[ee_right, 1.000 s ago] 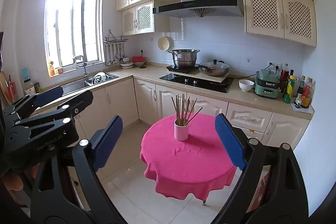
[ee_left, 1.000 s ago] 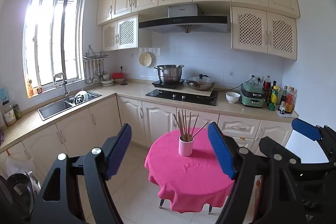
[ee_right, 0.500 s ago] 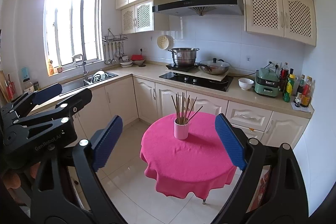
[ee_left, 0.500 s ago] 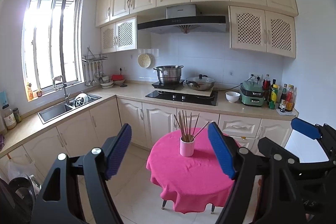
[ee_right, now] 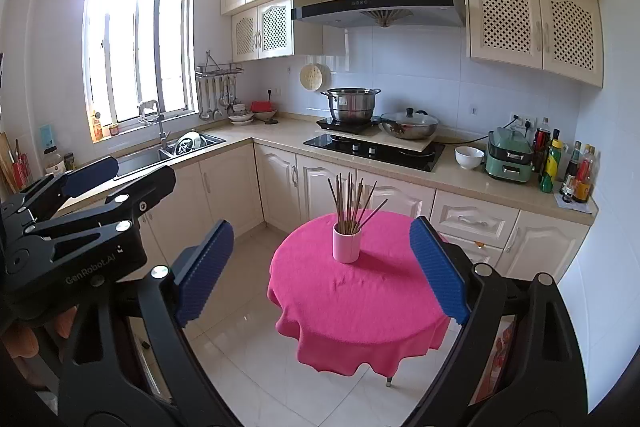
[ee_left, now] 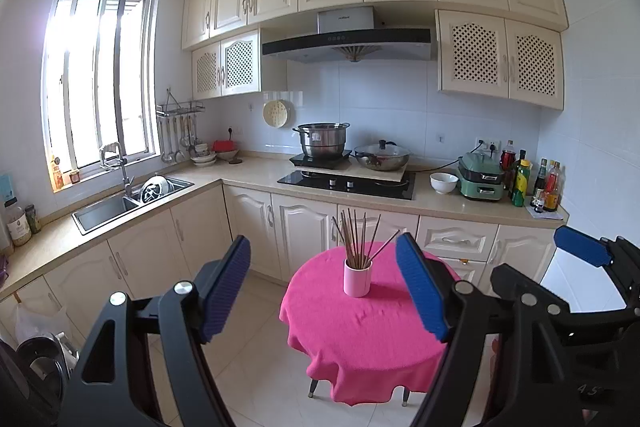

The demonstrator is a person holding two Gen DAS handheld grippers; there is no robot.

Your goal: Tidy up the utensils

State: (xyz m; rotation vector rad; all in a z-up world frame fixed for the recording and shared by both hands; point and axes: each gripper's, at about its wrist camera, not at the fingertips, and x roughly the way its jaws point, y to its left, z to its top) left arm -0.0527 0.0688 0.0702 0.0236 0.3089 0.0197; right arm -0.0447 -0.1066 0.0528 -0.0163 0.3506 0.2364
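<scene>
A pale pink cup (ee_left: 357, 277) (ee_right: 347, 242) stands upright near the middle of a round table under a magenta cloth (ee_left: 372, 339) (ee_right: 360, 307). Several dark chopsticks (ee_left: 356, 237) (ee_right: 352, 201) fan out of the cup. My left gripper (ee_left: 326, 291) is open with nothing between its blue pads, well short of the table. My right gripper (ee_right: 322, 269) is open too, also empty and held back from the table. In the right wrist view the left gripper's body (ee_right: 80, 219) shows at the left, and a blue pad of the right gripper (ee_left: 582, 251) shows in the left wrist view.
An L-shaped counter (ee_left: 248, 171) runs behind the table, with a sink (ee_left: 108, 209), a hob (ee_left: 348, 183) carrying a steel pot (ee_left: 322, 141) and a wok (ee_left: 382, 157), a white bowl (ee_left: 443, 182), a green cooker (ee_left: 482, 179) and bottles (ee_left: 536, 183). Tiled floor (ee_right: 248, 331) lies left of the table.
Both views have shifted slightly, so the table and cup sit a touch differently in frame. The grippers stay open and empty; the cup and chopsticks have not moved.
</scene>
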